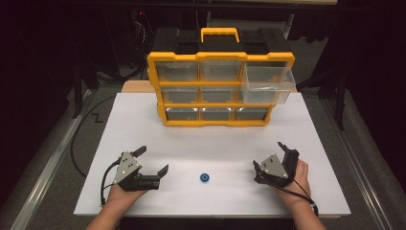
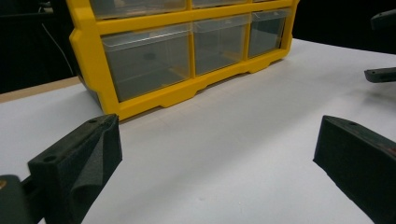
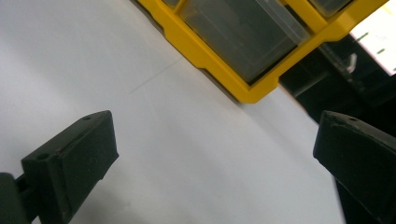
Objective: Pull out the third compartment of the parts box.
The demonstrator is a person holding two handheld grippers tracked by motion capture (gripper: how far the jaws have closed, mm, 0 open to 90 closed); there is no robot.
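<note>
A yellow and black drawer organizer [image 1: 220, 91] with clear drawers stands at the back middle of the white board [image 1: 139, 129]. Its top right drawer [image 1: 268, 85] is pulled out. A small blue round part [image 1: 205, 178] lies on the board near the front, between the two grippers. My left gripper [image 1: 154, 159] rests at the front left, open and holding nothing. At the front right my right gripper [image 1: 268, 155] is open too. In the left gripper view the jaws of the left gripper [image 2: 217, 158] frame bare board, with the organizer [image 2: 187, 60] ahead. The right gripper [image 3: 215, 154] faces the organizer's lower corner [image 3: 243, 70].
The board sits on a darker table with a metal rail [image 1: 48, 167] along the left. Dark stands and cables [image 1: 91, 139] lie behind and to the left. The other gripper's jaws [image 2: 380, 74] show at the right edge of the left gripper view.
</note>
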